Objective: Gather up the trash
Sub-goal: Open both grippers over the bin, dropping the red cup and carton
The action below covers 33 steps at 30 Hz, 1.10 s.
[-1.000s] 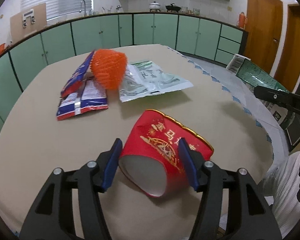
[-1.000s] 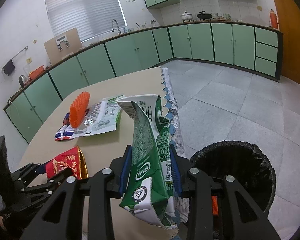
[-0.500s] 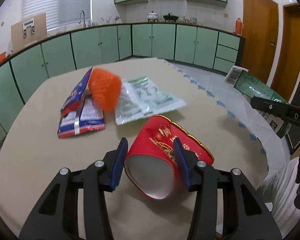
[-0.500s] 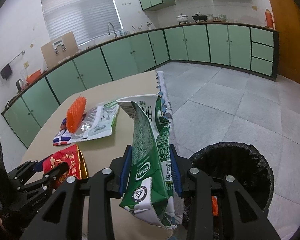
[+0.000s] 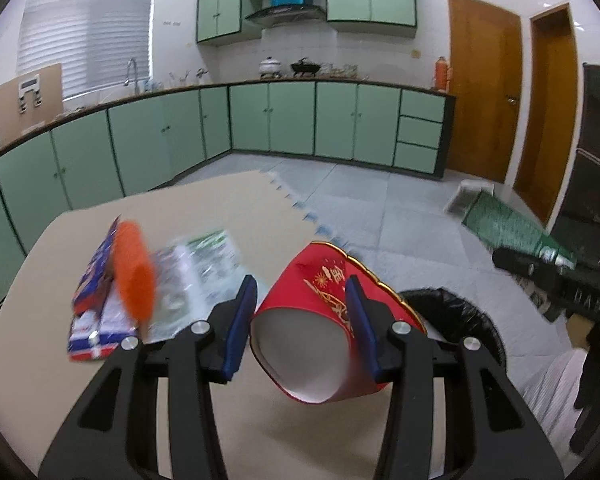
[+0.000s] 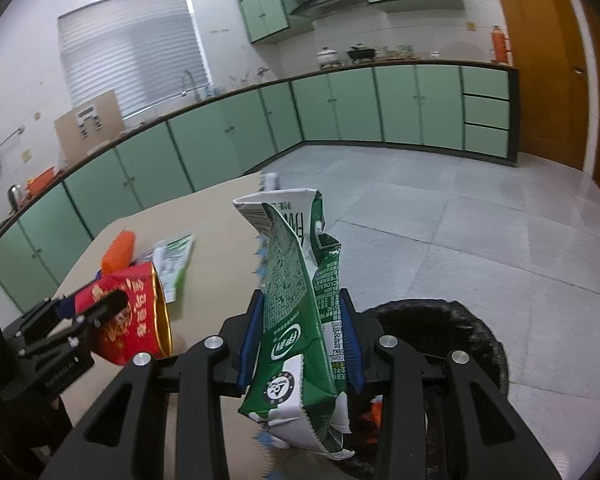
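My left gripper [image 5: 300, 316] is shut on a squashed red paper cup [image 5: 324, 328] with a gold rim, held above the table's right side; it also shows in the right wrist view [image 6: 128, 316]. My right gripper [image 6: 300, 336] is shut on a crumpled green and white milk carton [image 6: 300, 300], held over the table edge beside the black-lined trash bin [image 6: 452, 336]. The bin also shows in the left wrist view [image 5: 456, 316], below and right of the cup. The carton [image 5: 504, 228] and the right gripper's body show at the right of the left wrist view.
On the tan table [image 5: 60, 380] lie an orange mesh ball [image 5: 134, 272], a blue and red wrapper [image 5: 96, 320] and a green and white wrapper [image 5: 196, 272]. Green cabinets [image 5: 292, 120] line the far walls. Grey tiled floor [image 6: 460, 232] lies to the right.
My left gripper has lifted the red cup off the table and swung right toward the bin. My right gripper has held the carton still, near the bin.
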### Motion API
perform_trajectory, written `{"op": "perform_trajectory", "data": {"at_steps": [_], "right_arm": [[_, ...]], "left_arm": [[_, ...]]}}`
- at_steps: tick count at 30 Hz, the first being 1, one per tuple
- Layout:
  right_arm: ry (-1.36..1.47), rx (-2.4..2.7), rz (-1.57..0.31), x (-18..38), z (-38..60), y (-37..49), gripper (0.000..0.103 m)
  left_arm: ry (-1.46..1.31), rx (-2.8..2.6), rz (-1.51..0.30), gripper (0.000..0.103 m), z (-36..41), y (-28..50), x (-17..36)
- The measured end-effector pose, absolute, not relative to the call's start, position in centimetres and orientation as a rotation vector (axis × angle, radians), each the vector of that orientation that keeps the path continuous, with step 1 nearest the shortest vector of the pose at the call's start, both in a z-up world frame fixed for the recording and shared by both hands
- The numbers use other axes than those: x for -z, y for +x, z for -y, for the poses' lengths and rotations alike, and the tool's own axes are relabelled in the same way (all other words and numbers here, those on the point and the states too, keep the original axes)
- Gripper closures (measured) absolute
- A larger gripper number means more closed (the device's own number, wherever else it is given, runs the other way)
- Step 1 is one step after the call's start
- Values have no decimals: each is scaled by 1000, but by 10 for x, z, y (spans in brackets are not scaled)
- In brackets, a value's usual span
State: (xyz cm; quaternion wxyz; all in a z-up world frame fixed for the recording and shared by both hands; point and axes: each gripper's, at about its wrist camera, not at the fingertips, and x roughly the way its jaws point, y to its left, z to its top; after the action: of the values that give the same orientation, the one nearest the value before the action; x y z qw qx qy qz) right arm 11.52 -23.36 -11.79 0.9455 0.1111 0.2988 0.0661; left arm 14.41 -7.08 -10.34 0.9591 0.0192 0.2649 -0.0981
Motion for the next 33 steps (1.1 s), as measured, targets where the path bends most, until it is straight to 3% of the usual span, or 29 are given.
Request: {"op": "perform_trajectory", "data": {"at_steps": [13, 29, 33], "right_arm": [[232, 34, -601, 124, 297, 104, 67], [328, 146, -734, 180, 352, 126, 64], [331, 162, -757, 191, 361, 131, 56]], "left_arm": [[45, 319, -494, 59, 164, 176, 102], [109, 408, -606, 59, 246, 219, 143], [109, 416, -630, 50, 254, 233, 145]]}}
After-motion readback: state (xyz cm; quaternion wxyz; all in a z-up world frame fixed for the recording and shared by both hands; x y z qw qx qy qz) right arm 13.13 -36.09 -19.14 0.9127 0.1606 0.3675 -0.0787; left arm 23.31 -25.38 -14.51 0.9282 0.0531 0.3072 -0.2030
